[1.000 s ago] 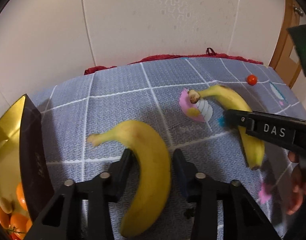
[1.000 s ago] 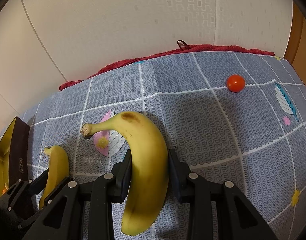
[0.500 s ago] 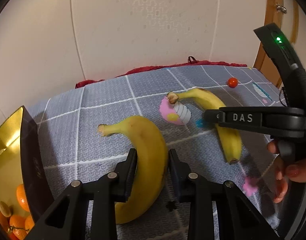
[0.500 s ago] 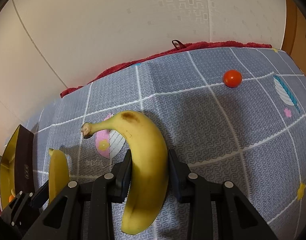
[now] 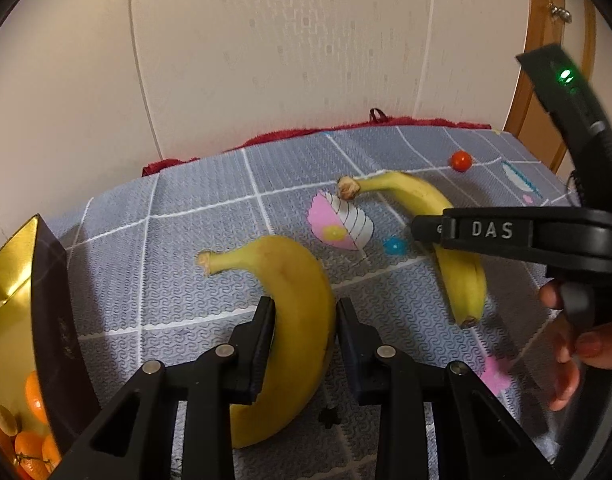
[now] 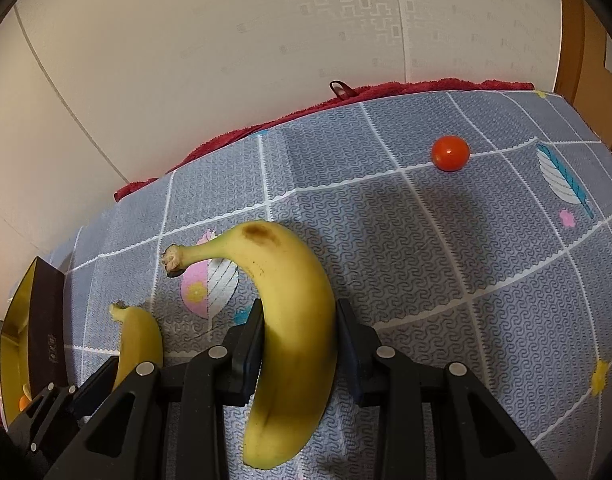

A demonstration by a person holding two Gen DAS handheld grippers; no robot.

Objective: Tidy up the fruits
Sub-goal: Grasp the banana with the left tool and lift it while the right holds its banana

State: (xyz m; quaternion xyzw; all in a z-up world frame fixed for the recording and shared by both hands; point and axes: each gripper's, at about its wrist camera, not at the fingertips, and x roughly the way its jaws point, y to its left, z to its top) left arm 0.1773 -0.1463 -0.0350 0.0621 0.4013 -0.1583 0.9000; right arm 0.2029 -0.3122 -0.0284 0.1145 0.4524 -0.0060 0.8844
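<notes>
Two yellow bananas lie on a grey patterned mat. In the left wrist view my left gripper [image 5: 303, 312] is shut on the nearer banana [image 5: 297, 280], both pads against its sides and its stem pointing left. My right gripper [image 6: 297, 320] is shut on the other banana [image 6: 289, 272], which has a brown spot near the stem. That same banana [image 5: 422, 200] shows in the left wrist view behind one black finger [image 5: 490, 230] of the right gripper, held by a person's hand [image 5: 574, 344]. The left banana [image 6: 139, 336] is at the lower left of the right wrist view.
A gold box [image 5: 9, 280] with a dark wall stands at the left and holds oranges [image 5: 29, 440]. A small red tomato [image 6: 450, 153] sits at the far right of the mat [image 6: 466, 280]. A red towel [image 6: 265, 128] and a pale wall bound the back.
My left gripper's jaws have drawn in from a gap around the banana to pressing on it. The right gripper has kept its hold on the other banana.
</notes>
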